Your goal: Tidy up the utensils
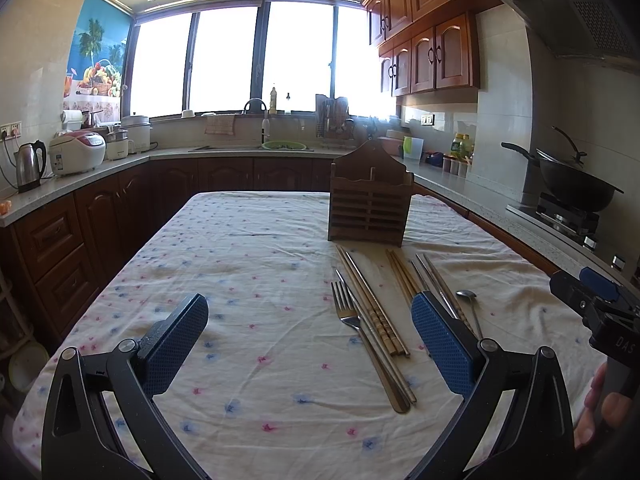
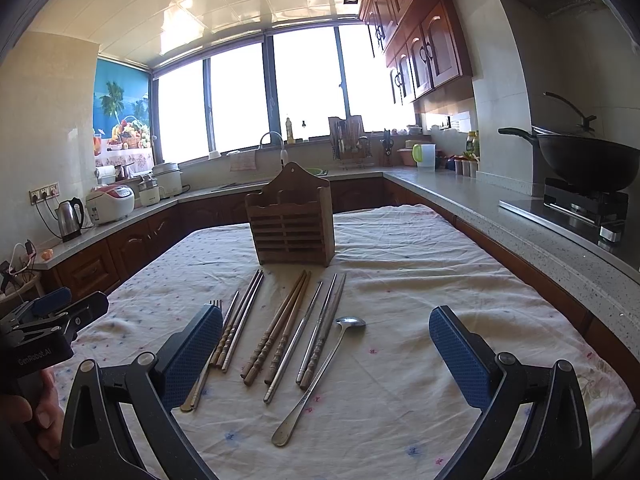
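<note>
A wooden slatted utensil holder (image 1: 370, 200) (image 2: 291, 224) stands upright on the table. In front of it lie a fork (image 1: 347, 312) (image 2: 215, 305), wooden chopsticks (image 2: 276, 330) (image 1: 402, 274), metal chopsticks (image 2: 326, 324) (image 1: 378, 316) and a long-handled spoon (image 2: 320, 368) (image 1: 469, 300). My left gripper (image 1: 310, 344) is open and empty above the cloth, left of the utensils. My right gripper (image 2: 326, 356) is open and empty above the chopsticks and spoon. Each gripper shows at the edge of the other view, the right one (image 1: 592, 300) and the left one (image 2: 56, 316).
The table has a white flowered cloth (image 1: 240, 264) (image 2: 420, 280). Counters run around the room, with a kettle (image 1: 28, 164) and rice cooker (image 1: 78, 152) at left, a sink (image 1: 256, 146) at the back, and a wok (image 2: 584, 156) on a stove at right.
</note>
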